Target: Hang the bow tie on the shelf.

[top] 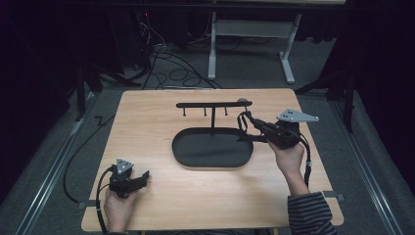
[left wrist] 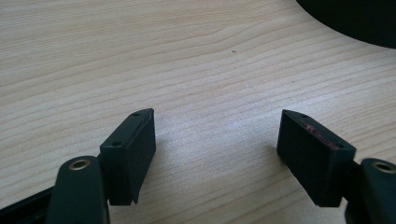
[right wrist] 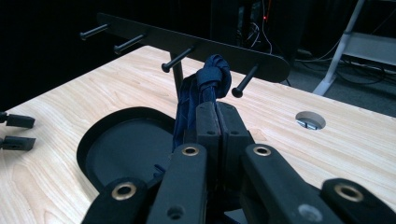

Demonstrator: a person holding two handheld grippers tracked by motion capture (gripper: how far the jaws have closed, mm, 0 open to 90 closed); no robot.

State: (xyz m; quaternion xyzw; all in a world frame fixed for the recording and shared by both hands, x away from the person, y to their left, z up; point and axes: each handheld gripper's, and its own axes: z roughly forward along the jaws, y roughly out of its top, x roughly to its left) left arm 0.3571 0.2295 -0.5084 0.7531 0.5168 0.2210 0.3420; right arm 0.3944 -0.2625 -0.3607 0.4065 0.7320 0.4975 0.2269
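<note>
Near the front left corner of the wooden counter point(top: 161, 196): the left hand-held gripper point(top: 142, 177), resting low over the surface in the person's left hand point(top: 117, 205), jaws spread wide with bare wood between them. Pads point(left wrist: 133, 149) seen well apart in the left gripper view, nothing held, a curved edge of the black oval tray point(top: 213, 149) showing at the upper right of that view.

Toward the right edge of the counter: the right hand-held gripper point(top: 244, 120), carried in the right hand point(top: 289, 159), striped sleeve point(top: 311, 215) at the front right corner. Jaws pressed together on a dark blue knotted cord point(right wrist: 210, 79), clamped just below the knot, the knot standing up past the jaw tips and the rest of the cord hanging down on the left side of the jaws. In the high view, the cord looped at the gripper's tip, just beyond the right end of the tray.

At the middle of the counter: the tray, with a thin upright post rising from its far rim and carrying a black horizontal peg bar point(top: 214, 104). Four pegs point(right wrist: 243, 84) sticking out of the bar toward the person. Knot held just in front of the bar, between the two pegs nearest its right end, touching or not impossible to tell.

Round cable hole point(right wrist: 310, 120) in the counter near the far right corner. Cables point(top: 171, 73) on the grey floor beyond the far edge.
</note>
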